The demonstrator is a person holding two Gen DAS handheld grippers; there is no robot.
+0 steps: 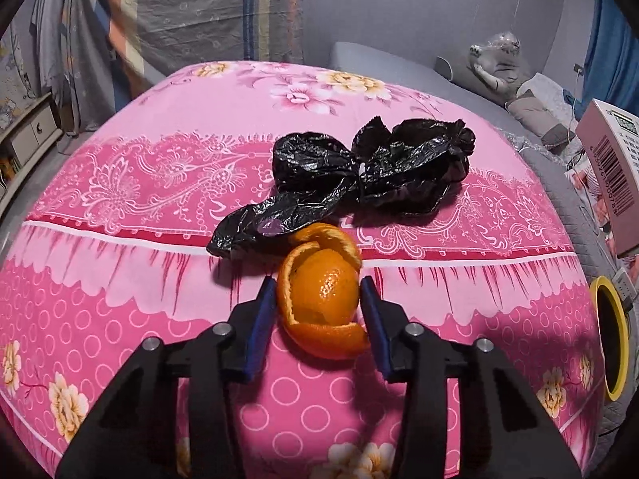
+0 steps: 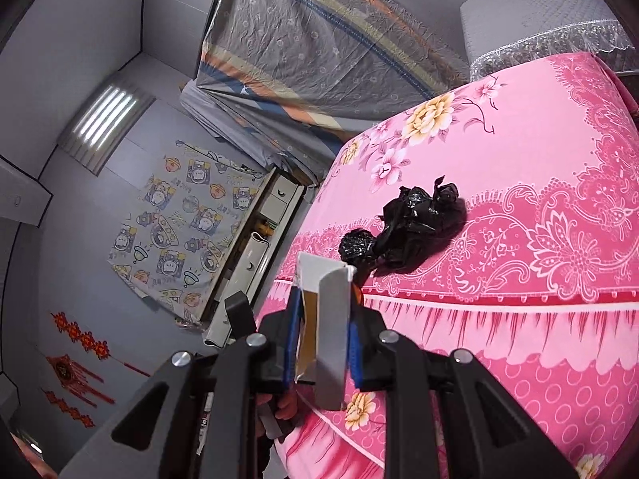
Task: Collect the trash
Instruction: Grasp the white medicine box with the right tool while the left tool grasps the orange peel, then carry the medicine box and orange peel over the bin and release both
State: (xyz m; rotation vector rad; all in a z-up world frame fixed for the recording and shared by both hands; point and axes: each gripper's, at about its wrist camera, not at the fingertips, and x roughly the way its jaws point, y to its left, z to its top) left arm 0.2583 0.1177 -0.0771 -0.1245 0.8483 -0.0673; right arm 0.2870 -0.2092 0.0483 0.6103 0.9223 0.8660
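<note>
- Right now the orange peel [image 1: 323,299] lies on the pink floral bedspread [image 1: 120,319], curled into a loose cup, and we have the left tool [image 1: 318,287] around it: one blue pad sits at each side of the peel, jaws wide, with a sliver of gap on the right and the left pad about touching.
- We judge the main risk to be the peel itself: it is springy and hollow, so closing could fold it, squeeze it forward out of the pads, or catch only the loose curl at the bottom and let the rest hang or drop.
- Because the bedspread is soft cloth, pressing low while closing could pinch a fold of fabric along with the peel.
- Just beyond the peel, touching or nearly touching its far edge, lies a crumpled black plastic bag [image 1: 371,175]; a lifted peel could drag the bag's near tail [image 1: 255,227] with it.
- Our right tool [image 2: 321,331] is closed narrow on a pale cardboard box [image 2: 331,319], held upright between its pads and raised over the bed's edge; in the left view the same box [image 1: 611,175] shows at the far right.
- We see the bag [image 2: 411,227] from the right view too, well ahead of the held box; the peel is almost wholly hidden behind the box there.
</note>
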